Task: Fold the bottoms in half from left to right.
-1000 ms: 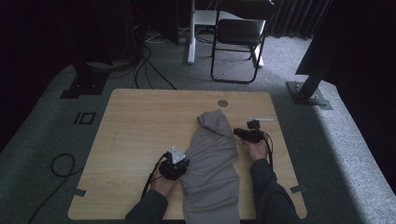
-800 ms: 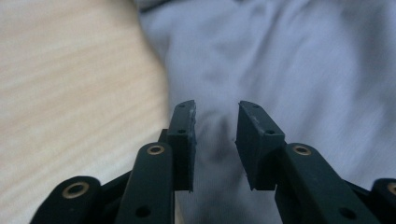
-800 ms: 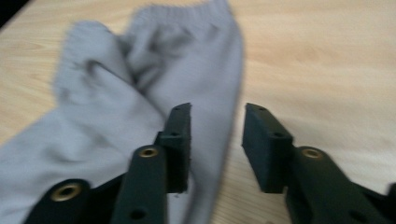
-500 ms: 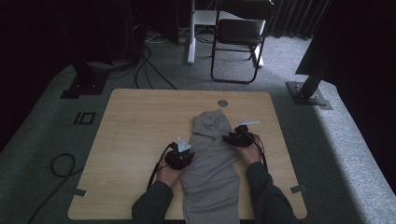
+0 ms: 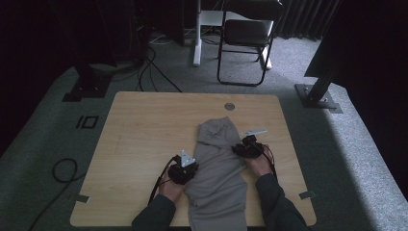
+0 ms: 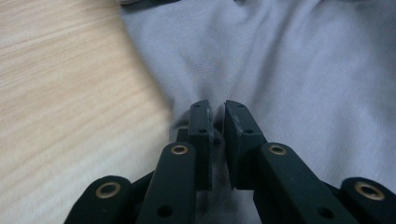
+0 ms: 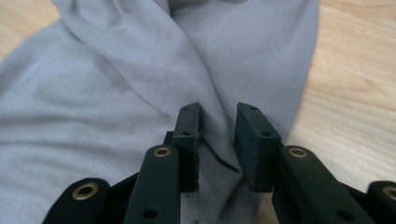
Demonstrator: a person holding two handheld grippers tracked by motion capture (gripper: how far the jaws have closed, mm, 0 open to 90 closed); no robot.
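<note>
High view: a grey garment (image 5: 219, 168) lies on the table (image 5: 144, 130), the left gripper (image 5: 185, 169) at its left edge, the right gripper (image 5: 246, 148) at its right. Left gripper view: the fingers (image 6: 201, 126), just closing, pinch a fold. Right gripper view: the fingers (image 7: 189, 128), also closing, straddle a cloth ridge, not yet clamped.

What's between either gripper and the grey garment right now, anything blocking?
Nothing visible. Left gripper has just been closing, a fold of the grey garment between its jaws. Right gripper straddles a fold at the other edge, jaws also closing.

bare table (image 5: 144, 130) left and beyond, grey garment (image 5: 219, 163) bunched between both grippers, chair (image 5: 245, 43) well off
</note>
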